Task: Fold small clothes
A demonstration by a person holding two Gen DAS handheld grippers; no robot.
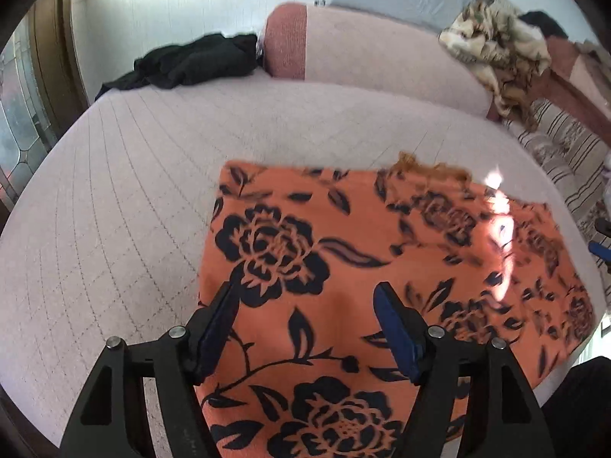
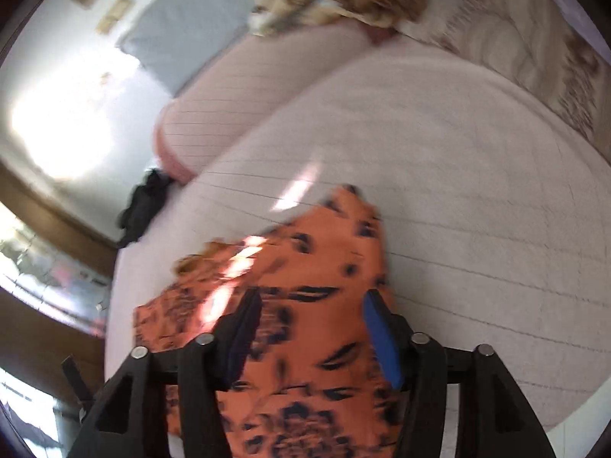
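Note:
An orange garment with a dark floral print [image 1: 343, 267] lies spread on the pale quilted bed [image 1: 114, 210]. My left gripper [image 1: 305, 290] hovers over its near left part with its jaws wide apart and nothing between them. In the right wrist view the same garment [image 2: 324, 267] lies below my right gripper [image 2: 311, 297], whose jaws are also wide apart and empty. That view is motion-blurred. A bit of the right gripper's blue pad [image 1: 599, 248] shows at the right edge of the left wrist view.
A black garment [image 1: 191, 61] lies crumpled at the far left of the bed. A pink bolster [image 1: 362, 49] runs along the back. A patterned beige cloth [image 1: 496, 49] is heaped at the far right, beside a striped cover [image 1: 565, 152].

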